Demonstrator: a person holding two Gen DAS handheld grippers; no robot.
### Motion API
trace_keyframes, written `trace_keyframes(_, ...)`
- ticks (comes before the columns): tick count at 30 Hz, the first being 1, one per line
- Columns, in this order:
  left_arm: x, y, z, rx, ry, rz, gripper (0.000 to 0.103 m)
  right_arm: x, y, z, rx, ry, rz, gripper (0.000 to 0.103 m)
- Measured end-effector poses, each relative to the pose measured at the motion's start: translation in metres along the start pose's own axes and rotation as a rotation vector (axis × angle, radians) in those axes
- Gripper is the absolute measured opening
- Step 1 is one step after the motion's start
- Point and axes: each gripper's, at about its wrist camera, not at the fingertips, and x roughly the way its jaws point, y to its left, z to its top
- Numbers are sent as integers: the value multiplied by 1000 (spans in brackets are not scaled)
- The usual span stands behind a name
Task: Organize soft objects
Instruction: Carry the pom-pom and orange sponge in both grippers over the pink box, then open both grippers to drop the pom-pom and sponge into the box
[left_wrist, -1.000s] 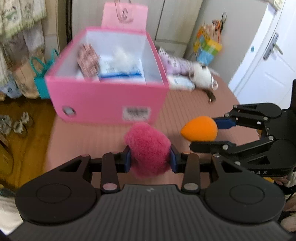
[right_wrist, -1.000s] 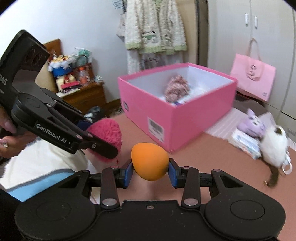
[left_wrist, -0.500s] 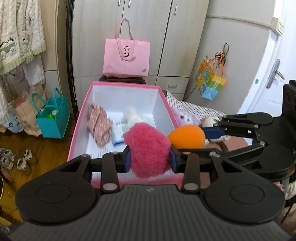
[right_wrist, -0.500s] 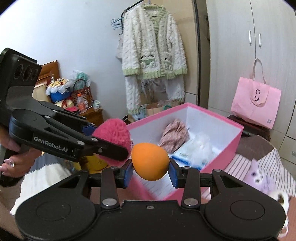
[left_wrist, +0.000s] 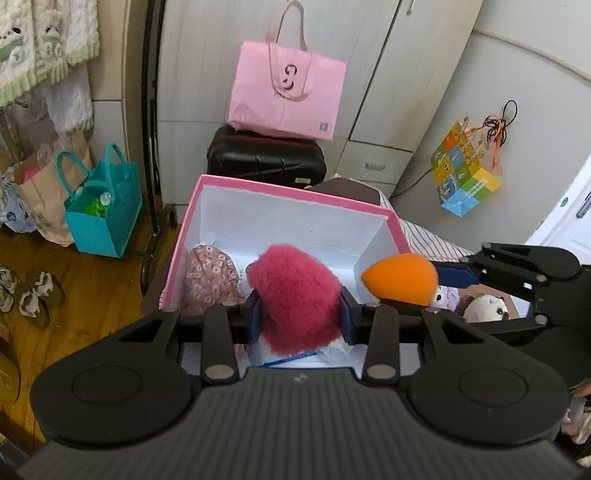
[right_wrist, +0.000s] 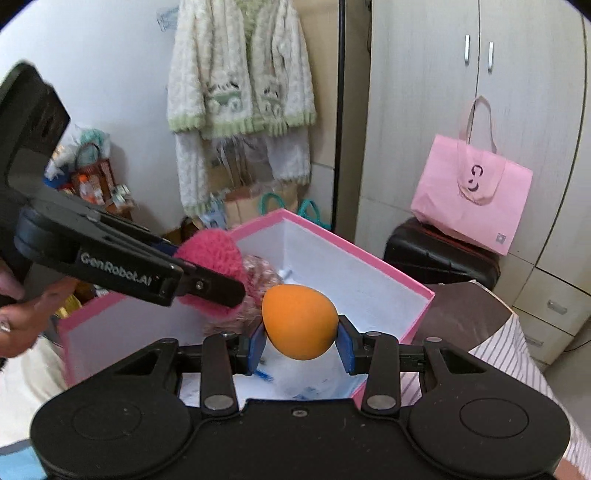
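Both grippers hang over the open pink box (left_wrist: 291, 199) with cargo aboard, so the step in hand looks like the drop-off. The left gripper (left_wrist: 300, 317) is clamped on the pink fluffy puff (left_wrist: 293, 295), its 2 blue pads pressing into the fur on either side. The right gripper (right_wrist: 301, 341) is clamped on the orange sponge (right_wrist: 299, 321), an egg-shaped makeup blender.

The puff sits above the box's interior, next to a floral fabric piece (left_wrist: 208, 277) already lying inside along the left wall (white packets with blue print show on the box floor beneath). The sponge, seen from the left wrist, hovers at the box's right-hand wall, close to the rim.

Its long axis runs roughly level, in line with the right gripper's fingers, and the narrow tip points away from that gripper, toward the puff. The puff is a rounded lump, a touch taller than wide, with no clear pointing end.

Next move, by the look of it: ease the sponge further over the opening, lower both, then part the jaws so each piece falls inside. A small plush toy (left_wrist: 484, 308) waits outside on the right.
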Motion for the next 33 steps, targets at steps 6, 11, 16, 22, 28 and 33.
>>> trace_keyframes(6,23,0,9,-10,16,26,43,31,-8,7,-20,50,-28,47)
trace_keyframes(11,31,-4,12,6,17,43,50,45,-16,5,-4,62,-45,48)
trace_keyframes(16,13,-7,9,24,-15,35,58,31,-17,5,-2,16,-37,67)
trace_keyframes(22,-40,-20,-7,101,-61,0,63,-17,-17,0,12,-58,-32,73)
trace_keyframes(28,-94,-41,-30,189,-89,-19,67,-85,-21,-23,76,-112,11,75)
trace_keyframes(33,-127,-68,-49,269,-95,-49,70,-131,-27,-47,116,-112,17,75)
